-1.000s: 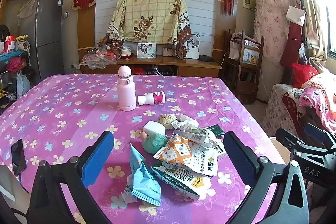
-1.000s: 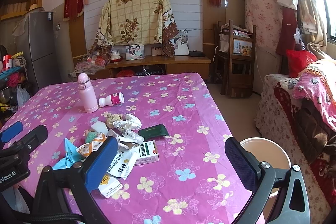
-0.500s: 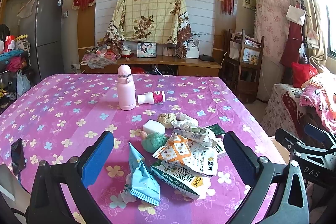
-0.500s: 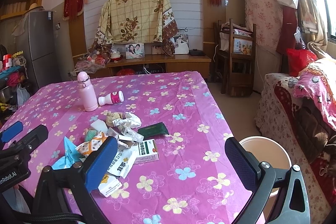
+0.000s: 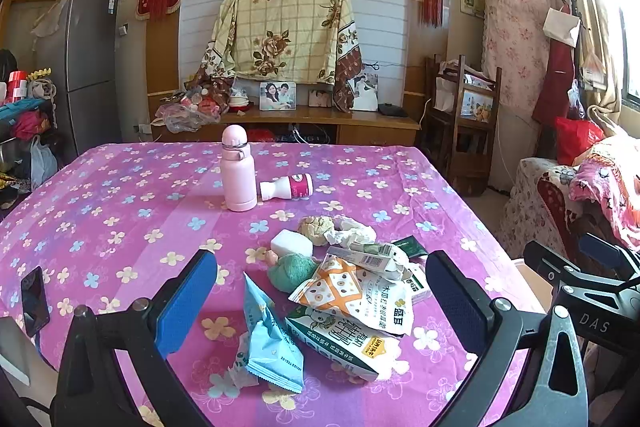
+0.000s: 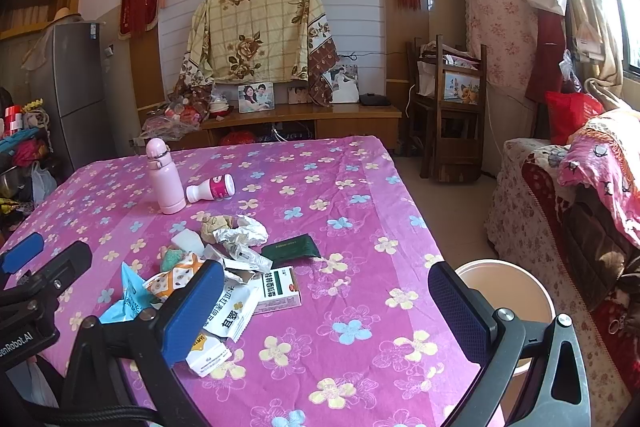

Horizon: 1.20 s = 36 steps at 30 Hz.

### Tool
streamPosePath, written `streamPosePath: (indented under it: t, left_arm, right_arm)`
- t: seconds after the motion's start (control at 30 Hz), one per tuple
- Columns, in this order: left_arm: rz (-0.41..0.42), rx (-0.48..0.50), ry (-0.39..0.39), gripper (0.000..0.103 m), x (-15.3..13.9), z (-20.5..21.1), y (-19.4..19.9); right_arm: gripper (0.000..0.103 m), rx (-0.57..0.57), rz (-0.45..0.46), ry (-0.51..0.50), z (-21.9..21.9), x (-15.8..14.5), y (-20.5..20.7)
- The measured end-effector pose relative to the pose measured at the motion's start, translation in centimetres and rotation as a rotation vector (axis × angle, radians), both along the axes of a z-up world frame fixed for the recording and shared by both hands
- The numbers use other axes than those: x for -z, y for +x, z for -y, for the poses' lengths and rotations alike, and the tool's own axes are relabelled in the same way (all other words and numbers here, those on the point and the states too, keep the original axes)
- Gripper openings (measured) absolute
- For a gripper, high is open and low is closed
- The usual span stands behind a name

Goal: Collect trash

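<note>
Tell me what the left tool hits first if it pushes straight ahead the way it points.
The left tool is open and aimed into the trash pile. Most likely it meets the orange-and-white snack wrapper first, with the light blue packet lying just below that line. Depth is hard to judge through the fisheye.

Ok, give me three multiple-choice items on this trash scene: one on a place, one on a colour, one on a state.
1. Where is the bin?
A. on the table
B. on the floor off the table's right edge
C. behind the fridge

2. What colour is the upright bottle?
A. pink
B. green
C. black

3. How is the small white bottle?
A. standing
B. held in fingers
C. lying on its side

Answers: B, the bin sits below the tablecloth edge; A, its body and cap are pale pink; C, it rests flat beside the upright bottle.
</note>
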<state>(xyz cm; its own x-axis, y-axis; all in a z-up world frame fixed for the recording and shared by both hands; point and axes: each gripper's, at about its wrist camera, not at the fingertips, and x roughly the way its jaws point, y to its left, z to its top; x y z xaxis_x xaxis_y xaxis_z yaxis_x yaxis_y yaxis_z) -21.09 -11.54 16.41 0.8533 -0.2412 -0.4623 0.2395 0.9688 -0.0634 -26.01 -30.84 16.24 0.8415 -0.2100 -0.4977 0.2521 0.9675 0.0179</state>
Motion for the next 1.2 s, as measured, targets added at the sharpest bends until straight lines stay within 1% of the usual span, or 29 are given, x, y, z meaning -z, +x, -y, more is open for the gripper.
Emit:
streamPosePath:
  t: [0.23, 0.5, 1.2]
  left_arm:
    - [0.001, -0.001, 0.002, 0.103, 0.0, 0.0, 0.0]
    - [-0.007, -0.003, -0.017, 0.103, 0.2, 0.0, 0.1]
    - [-0.022, -0.015, 0.000, 0.103, 1.1, 0.2, 0.4]
  right_arm:
    - [0.103, 0.004, 0.001, 0.000, 0.4, -0.2, 0.1]
    - [0.103, 0.001, -0.002, 0.000, 0.5, -0.1, 0.2]
    - [0.103, 0.004, -0.012, 0.005, 0.7, 0.3, 0.2]
